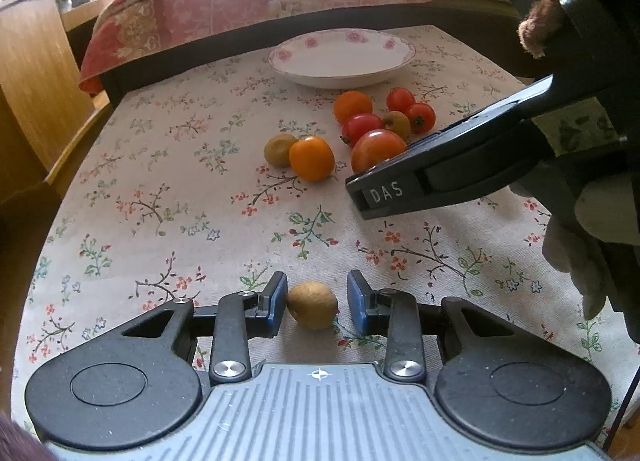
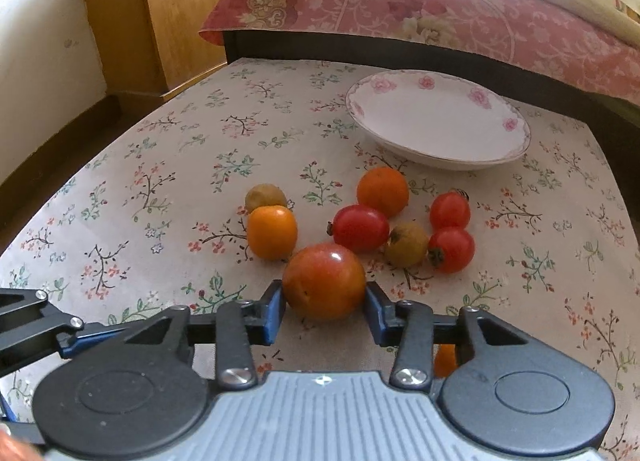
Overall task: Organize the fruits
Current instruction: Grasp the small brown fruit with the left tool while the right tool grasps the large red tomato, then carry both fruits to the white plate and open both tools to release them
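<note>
A small brownish-yellow fruit [image 1: 313, 305] lies on the floral tablecloth between the blue pads of my left gripper [image 1: 316, 295], which is open with a gap on the right side. My right gripper [image 2: 325, 299] is shut on a large red-orange tomato [image 2: 324, 281], both pads against its sides; from the left wrist view the right gripper [image 1: 384, 193] comes in from the right in front of that tomato [image 1: 378, 149]. Loose on the cloth are two orange fruits [image 2: 272, 231] [image 2: 383, 191], three red cherry tomatoes [image 2: 361, 227] and two yellowish fruits [image 2: 407, 243]. A white plate [image 2: 436, 121] with pink flowers stands beyond them, nothing in it.
A bed with a pink quilt [image 2: 440, 9] runs along the table's far edge. A wooden cabinet [image 2: 160, 13] stands at the far left. A piece of something orange [image 2: 444, 361] shows under the right gripper. Part of the left gripper [image 2: 40, 321] shows at the left edge.
</note>
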Action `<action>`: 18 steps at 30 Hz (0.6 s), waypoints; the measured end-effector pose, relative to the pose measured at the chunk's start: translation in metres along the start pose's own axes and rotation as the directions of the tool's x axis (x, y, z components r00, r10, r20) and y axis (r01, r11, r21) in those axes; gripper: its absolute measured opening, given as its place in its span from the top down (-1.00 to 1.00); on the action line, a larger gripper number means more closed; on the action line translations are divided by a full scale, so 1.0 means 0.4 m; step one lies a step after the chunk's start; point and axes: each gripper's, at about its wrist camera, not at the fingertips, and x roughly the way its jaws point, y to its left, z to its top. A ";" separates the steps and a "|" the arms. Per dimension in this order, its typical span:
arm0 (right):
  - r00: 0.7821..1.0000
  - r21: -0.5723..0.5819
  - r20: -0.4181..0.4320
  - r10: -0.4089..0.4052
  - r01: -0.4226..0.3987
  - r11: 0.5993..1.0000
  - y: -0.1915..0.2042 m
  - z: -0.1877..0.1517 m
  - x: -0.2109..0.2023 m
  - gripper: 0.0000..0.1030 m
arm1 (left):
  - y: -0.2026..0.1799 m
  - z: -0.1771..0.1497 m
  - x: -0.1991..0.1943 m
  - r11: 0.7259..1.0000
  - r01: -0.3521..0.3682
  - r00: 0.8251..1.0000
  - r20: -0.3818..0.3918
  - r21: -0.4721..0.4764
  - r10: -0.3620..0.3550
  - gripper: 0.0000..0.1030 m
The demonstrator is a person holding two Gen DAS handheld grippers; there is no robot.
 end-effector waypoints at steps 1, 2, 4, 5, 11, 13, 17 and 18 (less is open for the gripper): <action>1.000 0.000 -0.001 0.000 0.000 1.000 0.000 0.000 -0.001 0.16 | 0.004 0.001 -0.002 1.000 0.006 1.000 -0.006 -0.010 -0.006 0.21; 1.000 -0.002 -0.001 0.001 -0.001 1.000 0.000 -0.002 -0.002 0.16 | 0.008 0.002 -0.004 1.000 0.013 1.000 -0.012 -0.019 -0.014 0.23; 1.000 -0.001 0.000 0.005 -0.005 1.000 -0.002 -0.004 -0.006 0.17 | 0.010 0.001 -0.009 1.000 0.020 1.000 -0.017 -0.021 -0.020 0.33; 1.000 0.003 -0.001 0.009 -0.009 1.000 -0.004 -0.004 -0.008 0.17 | 0.009 0.000 -0.010 1.000 0.021 1.000 -0.017 -0.020 -0.022 0.33; 1.000 0.029 0.002 0.012 -0.013 1.000 -0.019 -0.006 -0.034 0.17 | 0.014 0.005 -0.012 0.999 0.040 0.999 -0.021 -0.036 -0.041 0.35; 1.000 0.046 0.012 0.015 -0.016 0.999 -0.028 -0.001 -0.045 0.17 | 0.015 0.014 -0.015 0.998 0.048 0.999 -0.008 -0.042 -0.049 0.35; 0.999 0.071 0.033 0.013 -0.015 0.997 -0.045 0.013 -0.063 0.17 | 0.026 0.042 -0.015 0.996 0.060 0.998 0.013 -0.066 -0.060 0.35; 0.999 0.075 0.040 0.011 -0.014 0.997 -0.049 0.018 -0.067 0.17 | 0.029 0.050 -0.013 0.996 0.061 0.998 0.019 -0.072 -0.060 0.35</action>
